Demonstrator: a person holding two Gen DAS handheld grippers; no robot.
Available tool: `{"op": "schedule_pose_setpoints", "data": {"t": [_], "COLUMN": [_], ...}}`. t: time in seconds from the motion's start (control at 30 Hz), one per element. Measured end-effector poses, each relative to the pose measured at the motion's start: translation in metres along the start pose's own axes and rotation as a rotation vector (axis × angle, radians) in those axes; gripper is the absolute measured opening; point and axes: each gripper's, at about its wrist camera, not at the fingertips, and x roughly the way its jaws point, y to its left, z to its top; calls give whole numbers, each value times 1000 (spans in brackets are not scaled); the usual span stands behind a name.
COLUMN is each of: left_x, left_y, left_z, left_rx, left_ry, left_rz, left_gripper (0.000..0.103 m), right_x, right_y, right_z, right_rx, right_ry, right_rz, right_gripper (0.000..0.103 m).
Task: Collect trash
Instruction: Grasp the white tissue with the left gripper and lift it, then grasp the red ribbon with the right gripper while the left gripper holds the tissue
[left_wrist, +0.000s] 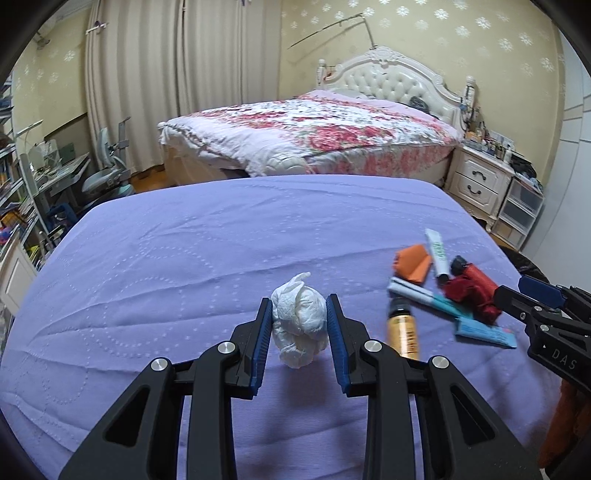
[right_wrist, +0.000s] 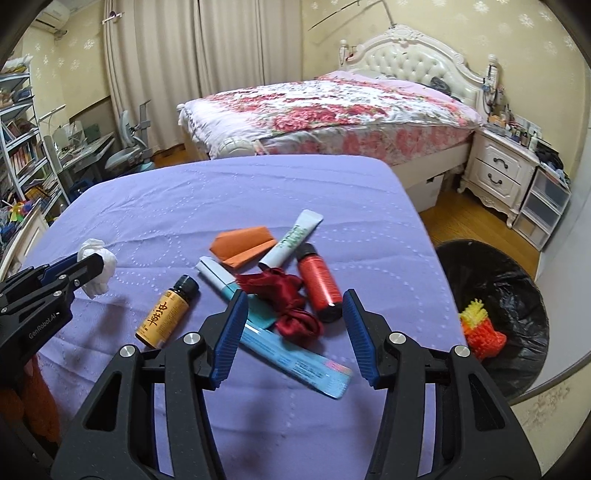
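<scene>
Two handheld grippers working a cluttered purple bedspread (right_wrist: 258, 192), a black-lined trash bin (right_wrist: 517, 295) waiting off its right edge.

The left gripper (left_wrist: 299, 317) is clamping a crumpled white tissue (left_wrist: 301, 325) between its blue pads, holding it clear of the cover, well left of the bin. The right gripper (right_wrist: 295, 325), the nearer to the bin, is hovering with jaws apart and empty, straddling a red cloth (right_wrist: 291, 306) and a red bottle (right_wrist: 319, 282) whose long axis is running roughly along the fingers.
</scene>
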Motion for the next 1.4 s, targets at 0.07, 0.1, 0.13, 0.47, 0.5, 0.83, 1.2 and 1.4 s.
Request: {"op": "schedule_pose_setpoints", "data": {"t": [0.07,0.1,0.13,0.47,0.5,0.83,1.2,1.4], "left_x": [2,3,4,8,9,12,3,-9], "left_y": [11,16,20,40,41,34,26,1], "left_z": [-1,-2,-3,-10,-10,-9,-3,6], "left_rx": [-20,-29,-37,-78,-78,-72,-62,-30], "left_ry": [6,9,13,32,32,38,12,-27], "left_rz": [13,17,20,18,15,-6,-36,-82], "left_gripper": [30,30,30,30,30,30,30,30], "right_x": [8,12,14,35,36,43,12,-12], "right_y": [5,7,9,18,17,12,7,-11], "right_z": [2,3,3,6,7,4,10,16], "right_rx": [-3,-6,-8,-25,-24,-10,13,54], "right_ry": [22,32,38,85,89,104,30,-27], "right_rz": [9,12,12,-30,-35,-37,-10,-26], "right_gripper": [43,42,42,38,38,21,20,20]}}
